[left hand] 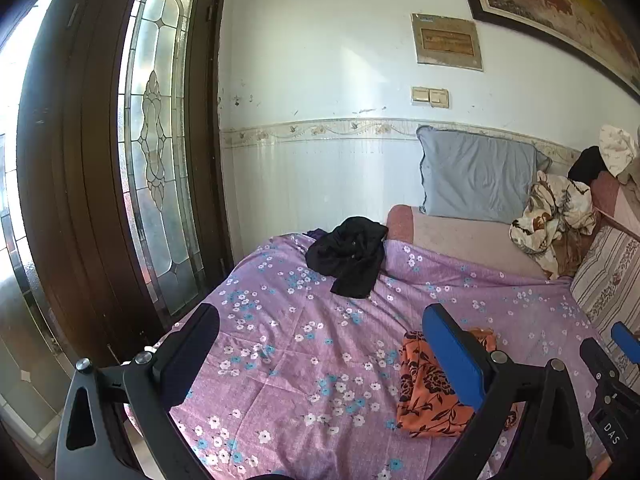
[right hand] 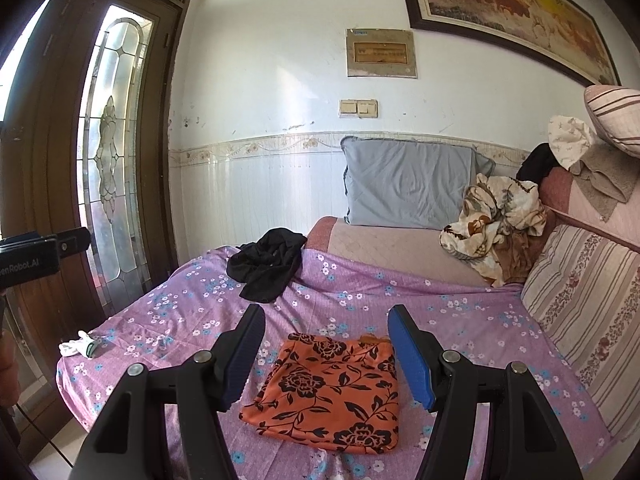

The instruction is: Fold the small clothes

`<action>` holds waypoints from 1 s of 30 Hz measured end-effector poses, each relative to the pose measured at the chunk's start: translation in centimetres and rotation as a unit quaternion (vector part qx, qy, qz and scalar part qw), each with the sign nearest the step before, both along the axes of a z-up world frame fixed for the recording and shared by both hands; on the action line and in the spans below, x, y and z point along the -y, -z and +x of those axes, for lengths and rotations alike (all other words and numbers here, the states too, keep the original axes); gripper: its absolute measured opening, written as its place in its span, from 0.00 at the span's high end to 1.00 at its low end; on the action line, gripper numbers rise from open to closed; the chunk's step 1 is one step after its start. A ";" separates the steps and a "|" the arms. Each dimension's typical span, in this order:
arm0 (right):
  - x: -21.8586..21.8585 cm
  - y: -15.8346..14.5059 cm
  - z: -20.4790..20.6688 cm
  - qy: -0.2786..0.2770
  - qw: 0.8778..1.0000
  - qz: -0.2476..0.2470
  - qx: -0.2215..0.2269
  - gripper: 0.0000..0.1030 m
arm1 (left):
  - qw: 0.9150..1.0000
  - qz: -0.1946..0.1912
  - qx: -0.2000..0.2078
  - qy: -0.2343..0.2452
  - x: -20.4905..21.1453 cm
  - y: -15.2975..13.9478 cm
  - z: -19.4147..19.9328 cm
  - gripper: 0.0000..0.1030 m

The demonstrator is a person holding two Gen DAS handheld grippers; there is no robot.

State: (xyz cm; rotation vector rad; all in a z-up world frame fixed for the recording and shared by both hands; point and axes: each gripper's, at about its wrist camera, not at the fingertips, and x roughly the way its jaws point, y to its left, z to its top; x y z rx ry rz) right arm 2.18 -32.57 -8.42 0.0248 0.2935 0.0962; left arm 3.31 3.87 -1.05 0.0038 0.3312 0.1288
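An orange cloth with a black flower pattern [right hand: 326, 394] lies flat and folded into a rough rectangle on the purple bed sheet with small white and blue flowers [right hand: 460, 320], close to the front edge of the bed. The right gripper [right hand: 326, 356] hangs above this cloth with its 2 fingers wide apart, 1 on each side of it, and nothing is between them. In the left wrist view the same orange cloth [left hand: 430, 390] is partly hidden behind the blue finger pad [left hand: 454, 354] of the left gripper [left hand: 320, 354]. This left gripper also has its fingers spread apart and holds nothing; it is over the bare sheet, beside the left edge of the cloth.

A crumpled black garment [right hand: 266, 266] rests near the back edge of the sheet, well apart from the orange cloth. A small white glove-like item [right hand: 80, 344] lies at the front left corner of the bed. A grey-blue pillow [right hand: 408, 184] leans on the white wall behind, and a bundle of cream and brown patterned fabric [right hand: 494, 220] sits beside it, at the right.
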 end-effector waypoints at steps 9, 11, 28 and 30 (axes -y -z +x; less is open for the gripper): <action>0.2 -0.1 0.3 0.000 1.000 0.005 0.006 0.34 | 1.000 0.004 0.018 -0.009 0.0 -1.3 0.1 0.02; 0.2 0.0 0.5 0.000 1.000 0.006 0.005 0.34 | 1.000 0.004 0.019 -0.008 0.1 -1.5 0.4 0.02; 1.1 1.8 3.5 0.000 1.000 0.025 -0.013 0.34 | 1.000 0.007 0.018 -0.004 1.5 -1.7 3.2 0.02; 1.6 2.3 4.5 -0.002 1.000 0.025 -0.017 0.34 | 1.000 0.011 0.019 -0.005 2.0 -1.2 4.2 0.02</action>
